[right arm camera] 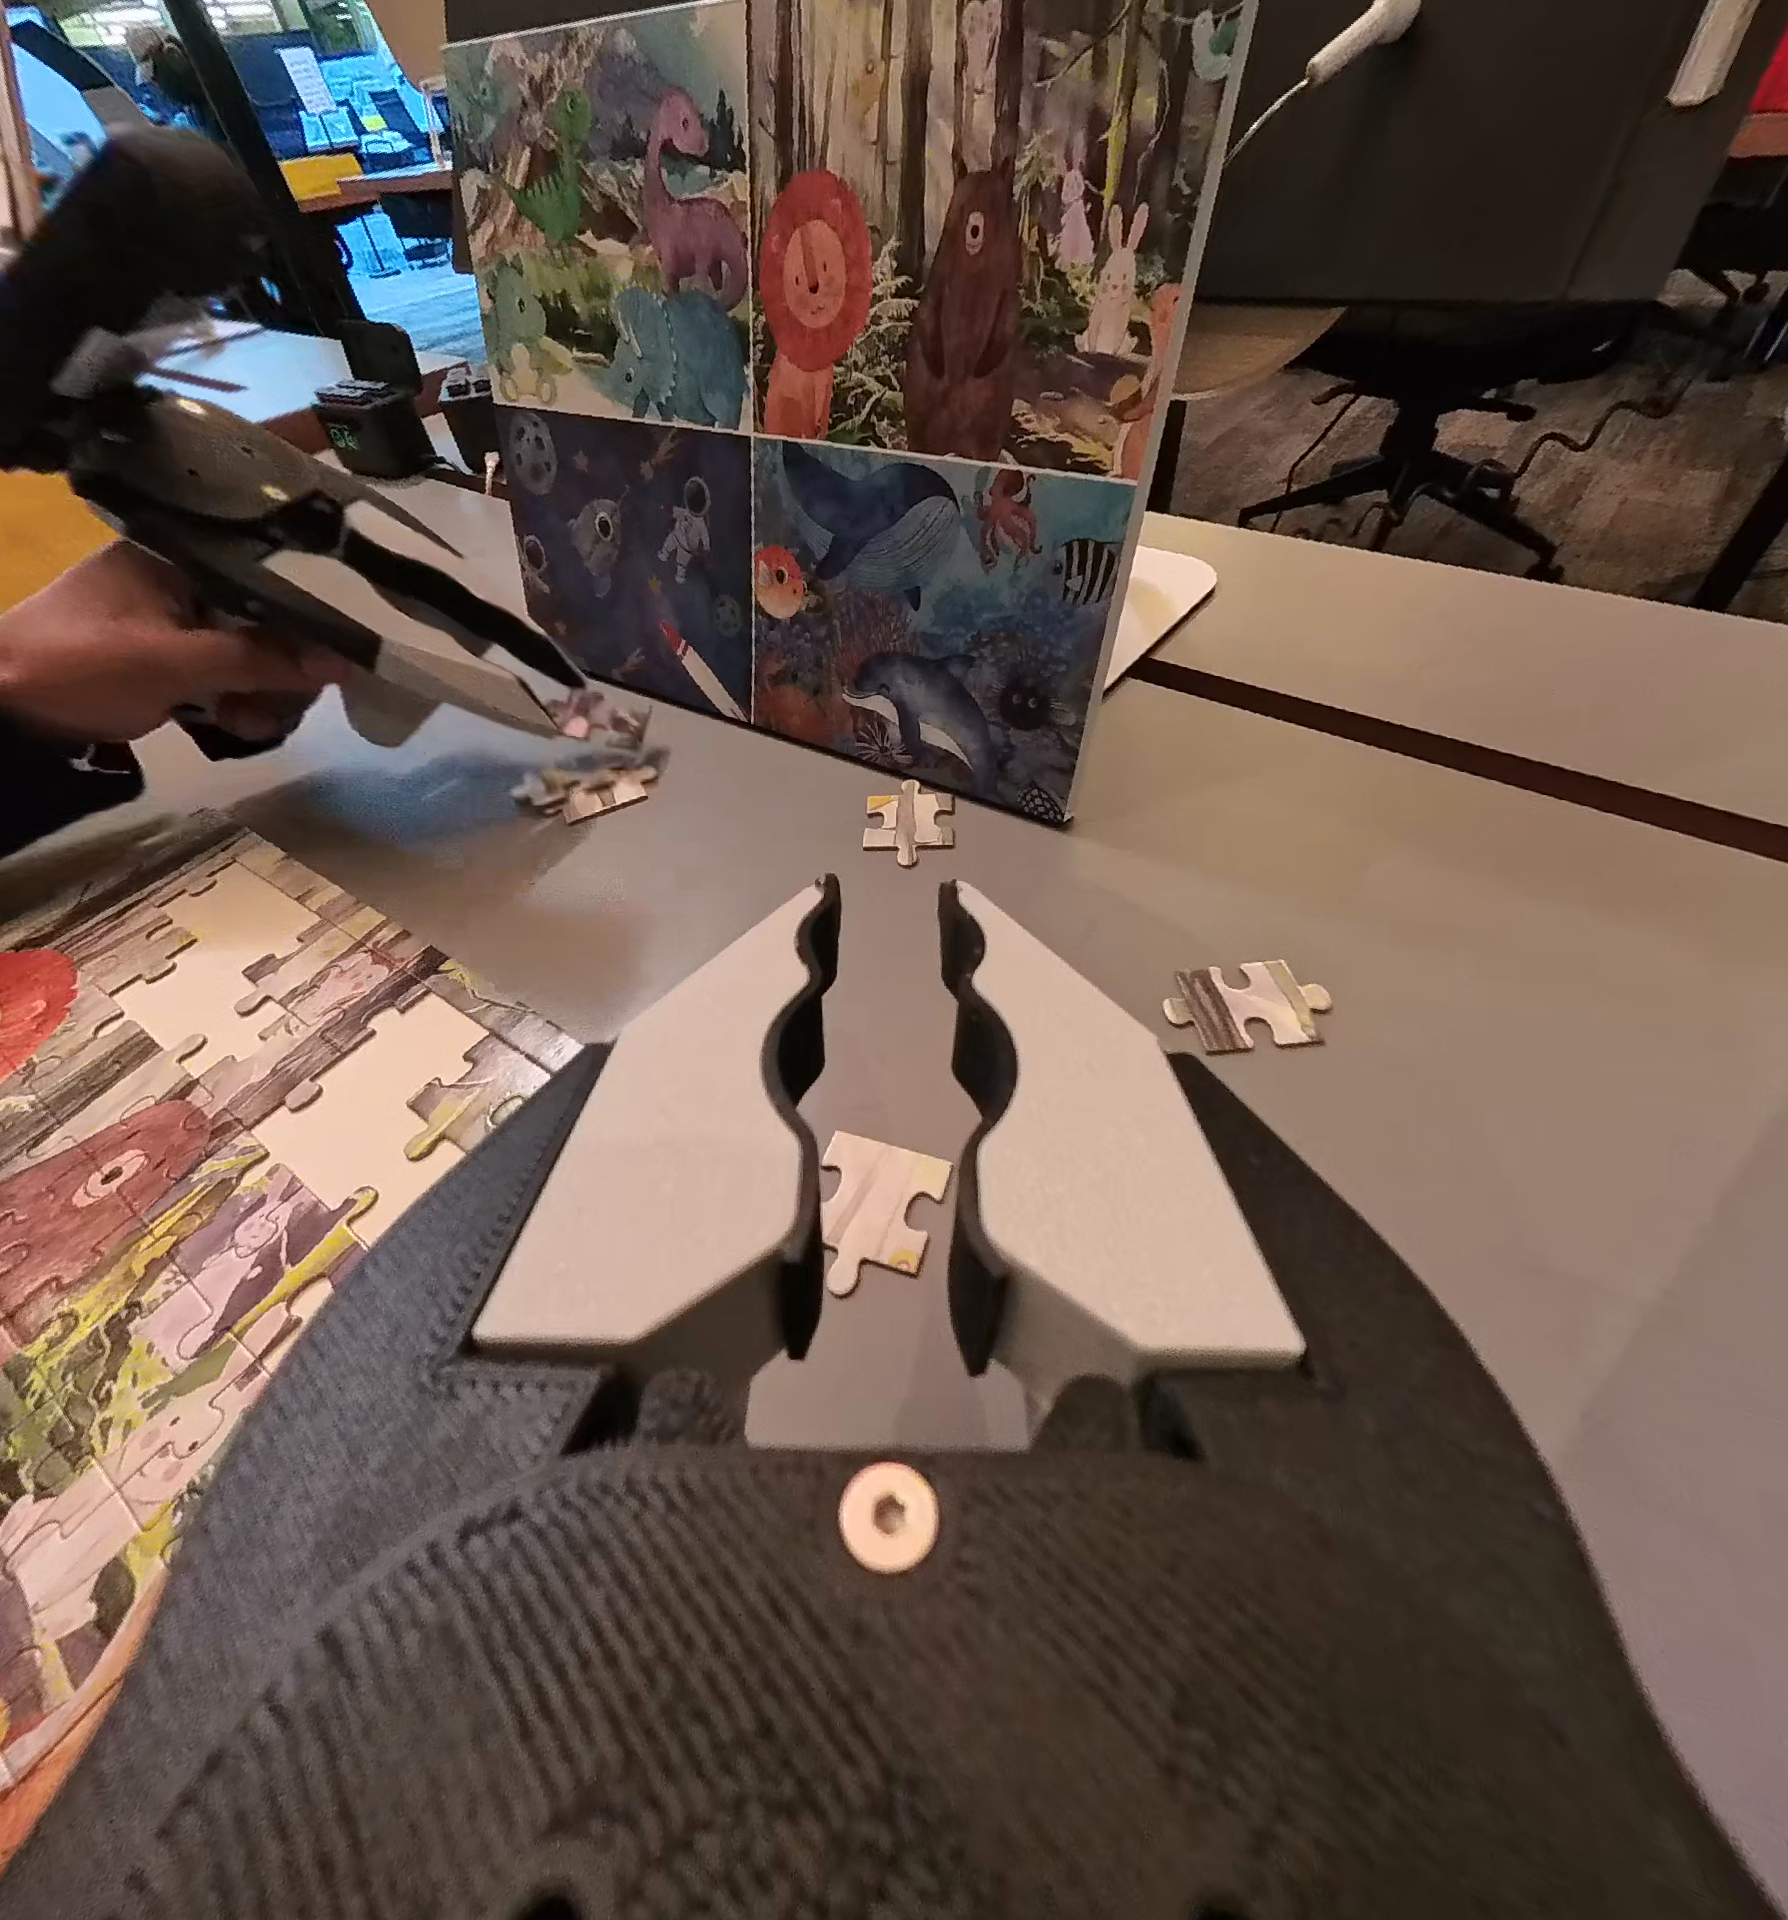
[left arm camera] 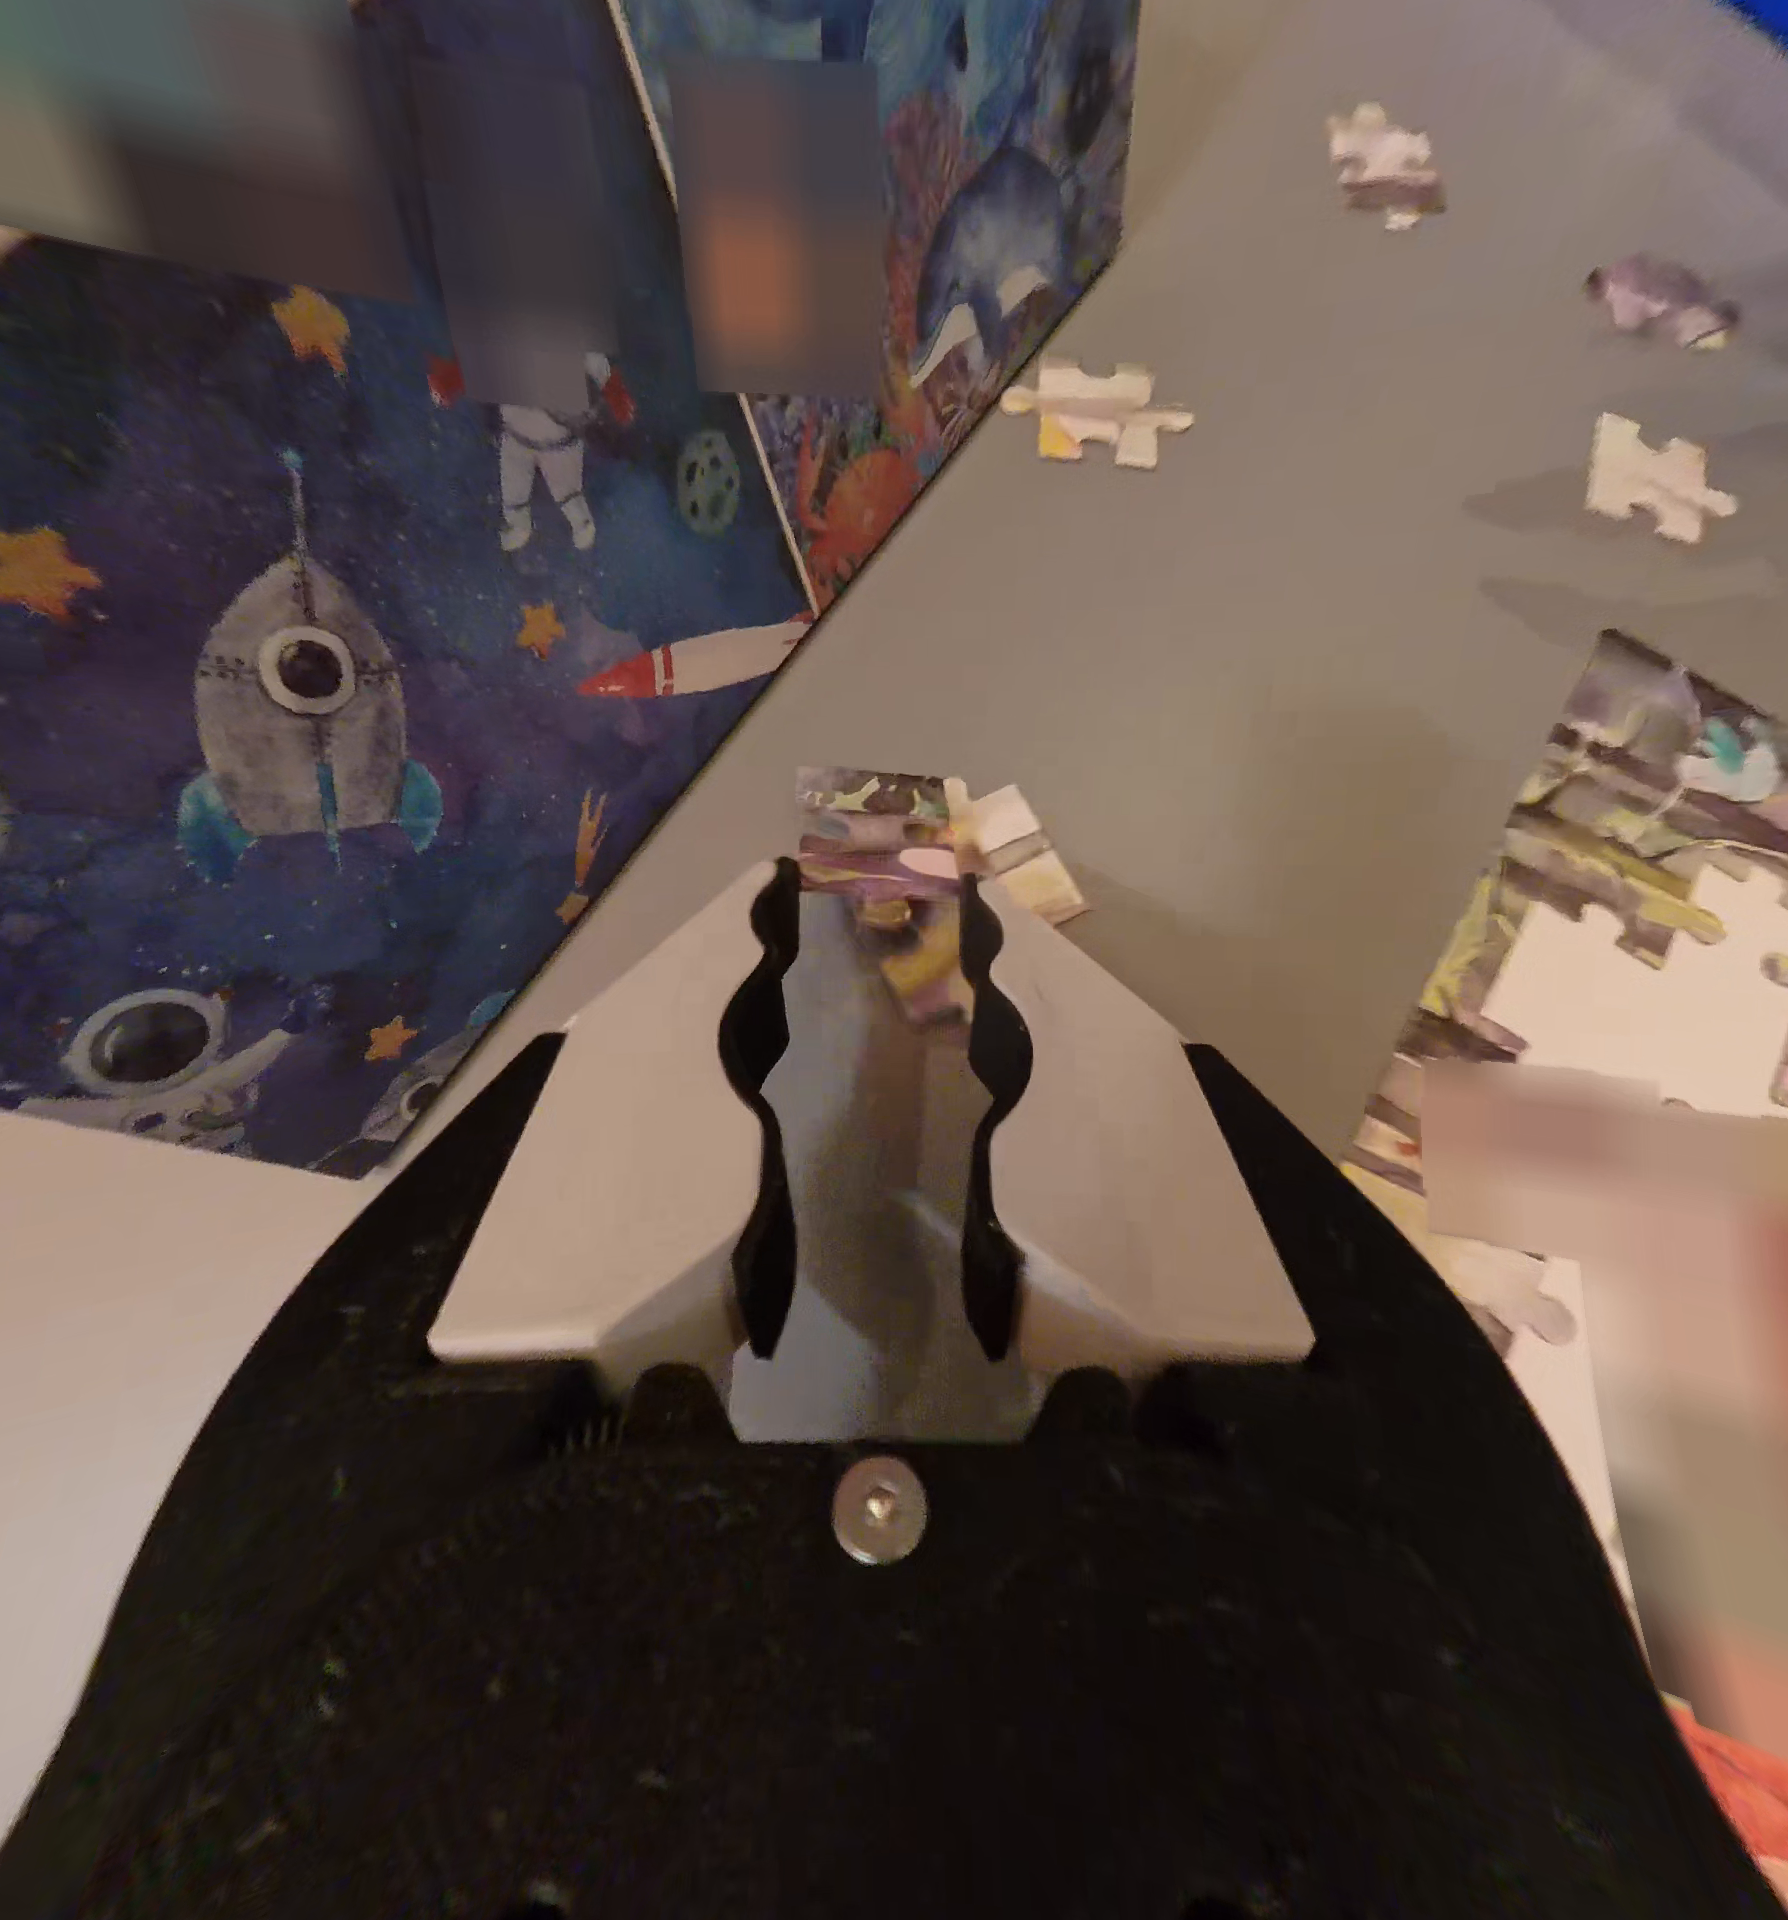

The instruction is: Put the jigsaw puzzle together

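Observation:
My left gripper point(left arm camera: 879, 873) is shut on a purple-grey jigsaw piece point(left arm camera: 869, 821) and holds it just above the grey table. The right wrist view shows that gripper point(right arm camera: 557, 707) with the piece point(right arm camera: 599, 717) over a small heap of loose pieces point(right arm camera: 589, 792). My right gripper point(right arm camera: 888, 888) is open and empty above the table, with a pale loose piece point(right arm camera: 879, 1205) lying under the gap between its fingers. The partly built puzzle point(right arm camera: 142, 1143), with a lion and a bear, lies at the left and also shows in the left wrist view point(left arm camera: 1648, 935).
The picture box point(right arm camera: 838, 364) stands upright at the back of the table point(right arm camera: 1492, 1143). Loose pieces lie in front of it point(right arm camera: 908, 821) and to the right point(right arm camera: 1248, 1006). A person's hand point(right arm camera: 90, 665) holds the left gripper. Office chairs stand beyond the table. Spacing between my two grippers at the tips: around 25 centimeters. The partly built puzzle point(right arm camera: 142, 1143) sits 20 centimeters or so from the ends of my left fingers.

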`<state>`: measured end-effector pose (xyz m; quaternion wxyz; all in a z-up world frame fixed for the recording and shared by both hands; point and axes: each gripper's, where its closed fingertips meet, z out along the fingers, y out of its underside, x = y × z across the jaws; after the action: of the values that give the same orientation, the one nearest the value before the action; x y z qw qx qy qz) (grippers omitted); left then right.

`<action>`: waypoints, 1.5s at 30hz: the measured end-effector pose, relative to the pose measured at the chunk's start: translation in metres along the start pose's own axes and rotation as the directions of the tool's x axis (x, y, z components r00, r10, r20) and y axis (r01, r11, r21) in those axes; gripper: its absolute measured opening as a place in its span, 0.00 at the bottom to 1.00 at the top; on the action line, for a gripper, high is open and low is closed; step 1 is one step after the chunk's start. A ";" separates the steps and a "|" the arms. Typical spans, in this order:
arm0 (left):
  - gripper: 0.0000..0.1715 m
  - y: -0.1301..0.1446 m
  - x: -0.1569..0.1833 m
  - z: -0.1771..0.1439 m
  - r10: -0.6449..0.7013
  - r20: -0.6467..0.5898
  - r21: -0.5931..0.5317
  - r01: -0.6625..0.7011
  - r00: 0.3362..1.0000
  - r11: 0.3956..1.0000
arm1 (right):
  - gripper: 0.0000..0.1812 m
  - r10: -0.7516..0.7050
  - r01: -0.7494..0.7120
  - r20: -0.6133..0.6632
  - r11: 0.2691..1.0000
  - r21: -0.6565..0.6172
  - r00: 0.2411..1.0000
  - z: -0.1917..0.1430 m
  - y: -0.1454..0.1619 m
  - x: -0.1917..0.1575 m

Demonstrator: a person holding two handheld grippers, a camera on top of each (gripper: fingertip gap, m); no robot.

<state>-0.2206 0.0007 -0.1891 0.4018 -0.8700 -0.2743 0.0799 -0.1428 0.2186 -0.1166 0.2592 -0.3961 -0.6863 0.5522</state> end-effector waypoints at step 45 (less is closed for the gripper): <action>0.19 0.030 0.232 0.014 0.262 -0.266 0.010 -0.269 0.928 0.963 | 0.13 -0.029 0.029 0.070 1.000 -0.005 0.997 0.002 -0.008 -0.026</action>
<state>-0.0191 0.1202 -0.2018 0.4086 -0.9072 -0.0991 0.0127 -0.1323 0.1951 -0.1078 0.2418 -0.3673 -0.7022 0.5600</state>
